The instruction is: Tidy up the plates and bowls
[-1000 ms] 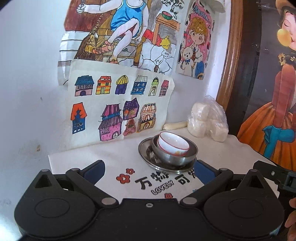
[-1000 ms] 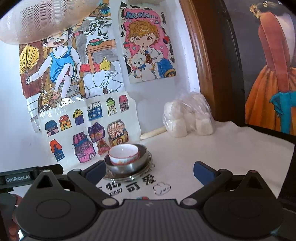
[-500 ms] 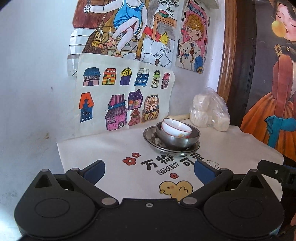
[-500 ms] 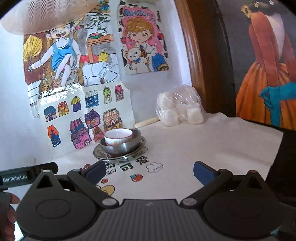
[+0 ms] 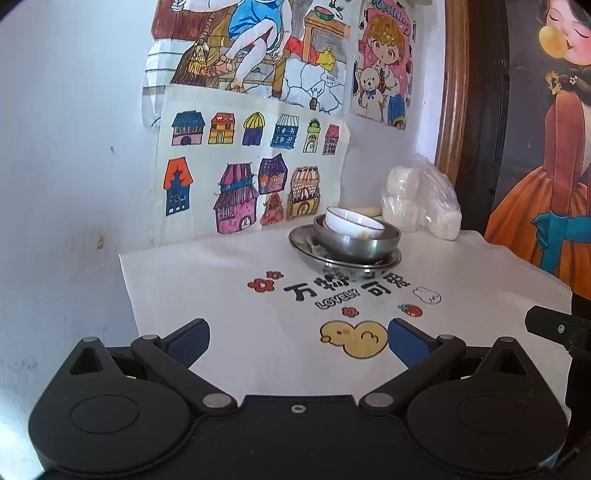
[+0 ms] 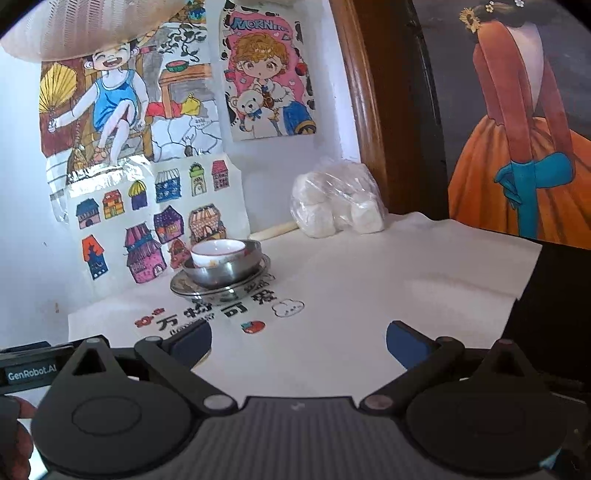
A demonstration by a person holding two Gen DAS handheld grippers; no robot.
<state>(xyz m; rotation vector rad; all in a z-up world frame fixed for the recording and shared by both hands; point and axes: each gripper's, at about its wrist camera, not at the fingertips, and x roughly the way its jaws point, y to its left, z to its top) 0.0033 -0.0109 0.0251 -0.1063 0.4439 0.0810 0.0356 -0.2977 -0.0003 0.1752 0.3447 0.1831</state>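
A small white ceramic bowl [image 5: 352, 224] [image 6: 218, 252] with a red rim rests tilted inside a steel bowl [image 5: 360, 245] [image 6: 225, 271], which stands on a steel plate [image 5: 314, 254] [image 6: 184, 287]. The stack sits near the wall on a white printed tablecloth [image 5: 221, 295] [image 6: 369, 288]. My left gripper [image 5: 297, 343] is open and holds nothing, well in front of the stack. My right gripper [image 6: 298, 343] is likewise open with nothing between its blue pads, some way back and to the right of the stack.
A clear plastic bag of white lumps [image 5: 421, 201] [image 6: 338, 206] lies in the corner behind the stack, with a pale stick [image 6: 273, 232] beside it. Drawings are taped to the wall [image 5: 74, 166]. A dark wooden frame [image 6: 365, 110] rises at the right. A woven basket [image 6: 88, 26] hangs overhead.
Both grippers have drawn back from the stacked bowls, which now look smaller and farther off. More of the tablecloth print shows. The stack itself has not moved.
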